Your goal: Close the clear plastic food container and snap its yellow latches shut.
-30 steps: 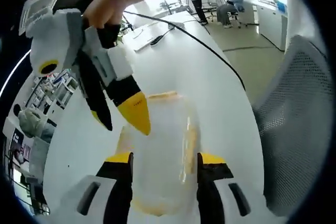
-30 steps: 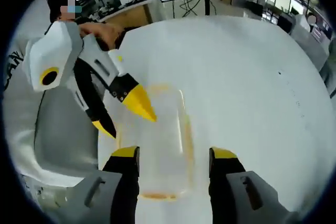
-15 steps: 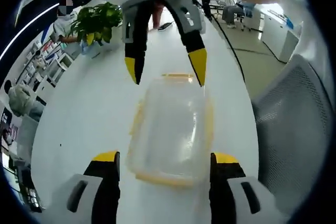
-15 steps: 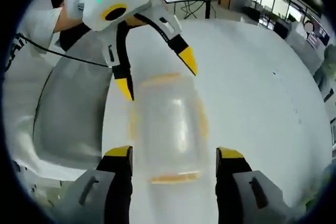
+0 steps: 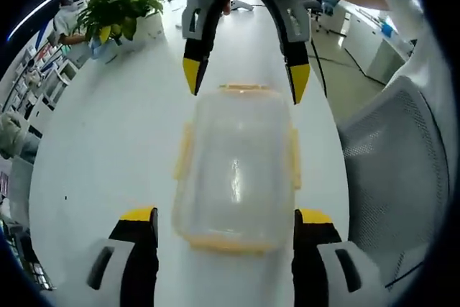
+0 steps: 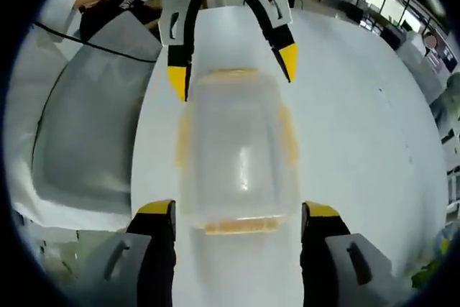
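In the left gripper view, the left gripper [image 5: 225,224] has its two yellow-tipped fingers [image 5: 140,215] spread wide, one at each near corner of the clear plastic food container [image 5: 236,167]. The container lies between and just ahead of the fingertips on the white table [image 5: 100,149], and whether they touch it cannot be told. Its lid sits on top, with yellow latches [image 5: 184,150] along both long sides and at both ends. At the container's far end the right gripper [image 5: 246,80] points back toward the camera, its fingers apart and its yellow tips standing at the two far corners. To the right of the fingers a grey mesh chair [image 5: 392,149] stands at the table's edge. Beyond the far gripper, to the left, a potted plant [image 5: 122,12] sits on the table.

In the right gripper view, the right gripper [image 6: 237,213] shows the same spread, its fingers bracketing the container's [image 6: 236,152] near end, where a yellow latch [image 6: 242,225] lies between the tips. The left gripper [image 6: 233,70] faces in from the far end, fingers open around the far corners. The chair [image 6: 86,127] lies left of the fingers, off the table [image 6: 359,120] edge.
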`<state>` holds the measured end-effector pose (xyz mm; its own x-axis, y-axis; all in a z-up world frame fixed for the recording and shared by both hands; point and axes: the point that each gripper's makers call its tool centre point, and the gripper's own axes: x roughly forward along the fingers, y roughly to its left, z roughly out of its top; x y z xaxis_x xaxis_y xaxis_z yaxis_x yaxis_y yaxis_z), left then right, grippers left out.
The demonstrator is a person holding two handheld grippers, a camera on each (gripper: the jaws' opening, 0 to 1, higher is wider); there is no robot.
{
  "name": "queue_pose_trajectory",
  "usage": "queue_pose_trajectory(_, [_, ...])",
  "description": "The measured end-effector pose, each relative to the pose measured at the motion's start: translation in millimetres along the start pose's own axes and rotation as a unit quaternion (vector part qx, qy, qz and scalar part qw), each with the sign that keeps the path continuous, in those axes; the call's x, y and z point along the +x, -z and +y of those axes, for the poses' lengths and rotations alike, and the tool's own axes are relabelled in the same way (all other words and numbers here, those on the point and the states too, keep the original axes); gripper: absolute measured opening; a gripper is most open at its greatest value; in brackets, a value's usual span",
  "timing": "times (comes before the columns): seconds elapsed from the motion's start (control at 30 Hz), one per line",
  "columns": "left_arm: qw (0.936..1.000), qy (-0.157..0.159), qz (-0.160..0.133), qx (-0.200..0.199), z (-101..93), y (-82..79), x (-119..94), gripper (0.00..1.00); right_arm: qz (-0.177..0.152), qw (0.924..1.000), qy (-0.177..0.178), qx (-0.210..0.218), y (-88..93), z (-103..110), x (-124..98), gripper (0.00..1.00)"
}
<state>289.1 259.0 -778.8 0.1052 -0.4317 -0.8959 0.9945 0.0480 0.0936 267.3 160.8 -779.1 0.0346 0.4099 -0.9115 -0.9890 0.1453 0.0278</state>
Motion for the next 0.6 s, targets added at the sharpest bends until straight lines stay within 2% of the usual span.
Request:
queue_pose_trajectory(0.27, [0.9997, 0.012, 0.012, 0.014, -3.2, 2.6, 5.9, 0.73, 0.007, 0.9999, 0.007, -0.009, 0.9, -3.3, 2.6, 0.71])
queue_pose_trajectory(0.6, [0.9995, 0.016, 0.017, 0.023, -5.3, 4.5, 9.5, 0.72, 0.007, 0.9999, 0.002, -0.014, 0.8, -2.6, 6.9, 0.68])
